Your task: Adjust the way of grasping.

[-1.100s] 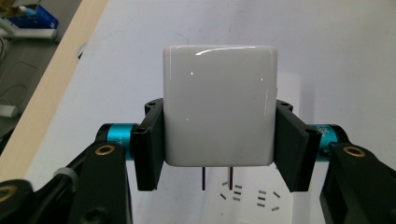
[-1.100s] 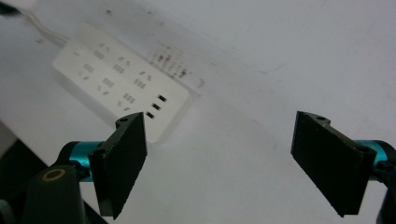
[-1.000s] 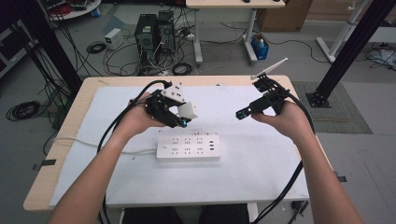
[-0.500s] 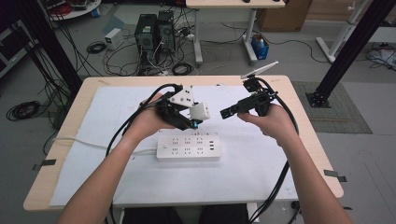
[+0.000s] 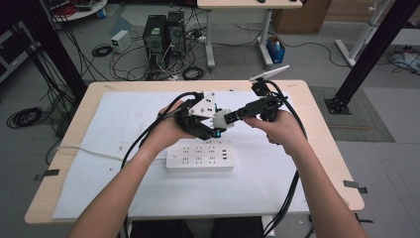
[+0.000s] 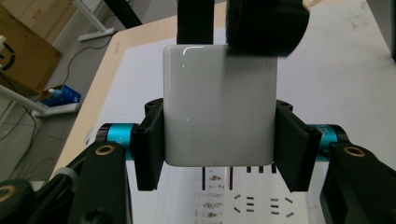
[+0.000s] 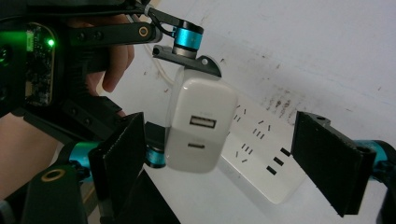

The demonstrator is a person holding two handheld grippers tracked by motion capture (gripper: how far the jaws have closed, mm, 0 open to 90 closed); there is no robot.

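Note:
A white USB charger point(image 6: 219, 102) sits between the jaws of my left gripper point(image 6: 220, 142), which is shut on its sides. In the high view the left gripper point(image 5: 218, 124) holds the charger point(image 5: 224, 118) above the table, over the white power strip point(image 5: 199, 157). My right gripper point(image 5: 236, 115) points at the charger from the right. In the right gripper view the charger point(image 7: 201, 123) shows two USB ports, and the right gripper point(image 7: 224, 161) stands open, its jaws wide on either side of the charger and not touching it.
The power strip point(image 7: 266, 158) lies on a white sheet point(image 5: 124, 129) covering the wooden table point(image 5: 327, 144), its cord point(image 5: 94, 151) running off left. Black gripper cables point(image 5: 292, 183) hang off the front edge. Computers and cables stand on the floor behind.
Both hands came together over the table's middle. The left gripper carried the charger right and turned it; the right gripper swung left until its open jaws reached the charger.

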